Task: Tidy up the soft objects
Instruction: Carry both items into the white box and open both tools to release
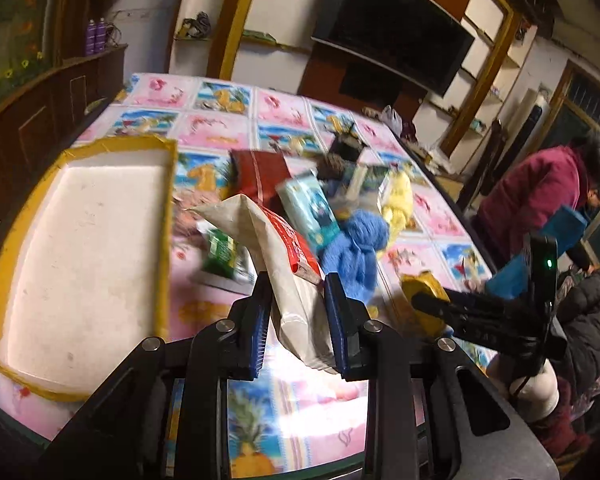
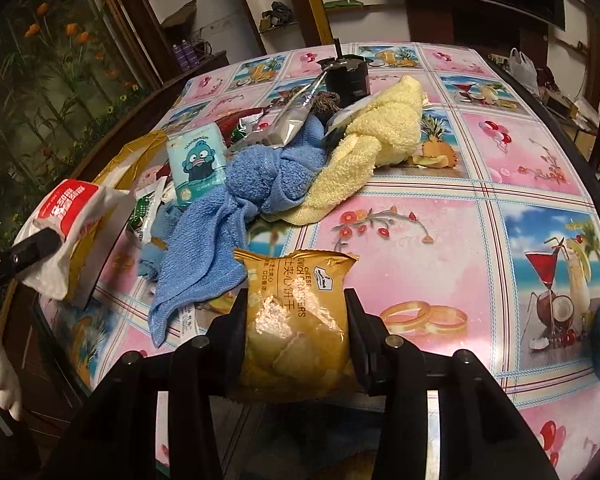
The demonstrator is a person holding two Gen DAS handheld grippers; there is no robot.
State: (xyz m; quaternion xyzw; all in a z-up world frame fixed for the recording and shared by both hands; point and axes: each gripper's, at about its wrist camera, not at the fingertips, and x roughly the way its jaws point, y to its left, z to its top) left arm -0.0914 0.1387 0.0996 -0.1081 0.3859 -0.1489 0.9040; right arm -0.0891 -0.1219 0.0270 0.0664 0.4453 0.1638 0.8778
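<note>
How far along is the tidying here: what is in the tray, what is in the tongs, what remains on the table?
Done: nothing visible; the white tray looks empty. In hand: the left tongs grip a white-and-red packet, and the right tongs grip a golden cracker packet. Left: the blue towel, yellow towel, blue tissue pack and other packets sit piled on the table.

left wrist: close, angled down | right wrist: same (both share towel pile [image 1: 356,248])

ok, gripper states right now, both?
Left gripper: shut on the white-and-red packet.
Right gripper: shut on the gold cracker packet.
</note>
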